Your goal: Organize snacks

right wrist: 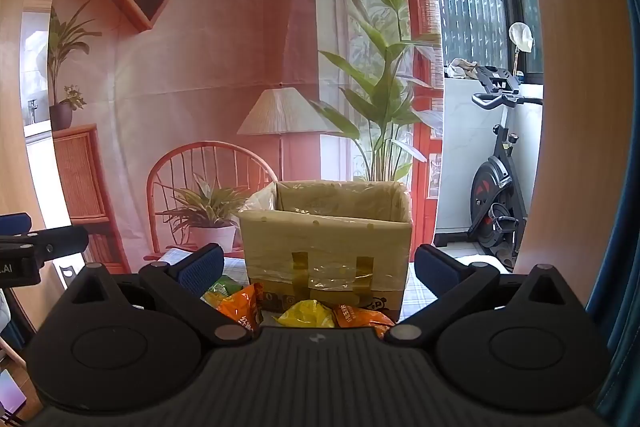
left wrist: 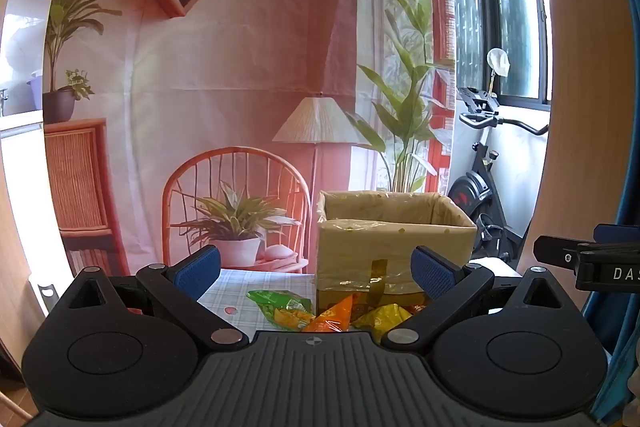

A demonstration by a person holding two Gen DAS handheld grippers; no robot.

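Note:
An open cardboard box lined with clear plastic stands on a checked tablecloth; it also shows in the right wrist view. Snack packets lie in front of it: a green one, an orange one and a yellow one. The right wrist view shows the green packet, an orange packet, the yellow packet and another orange packet. My left gripper is open and empty above the packets. My right gripper is open and empty, facing the box.
A printed backdrop of a room hangs behind the table. An exercise bike stands at the right by a window. The right gripper's body shows at the right edge of the left wrist view.

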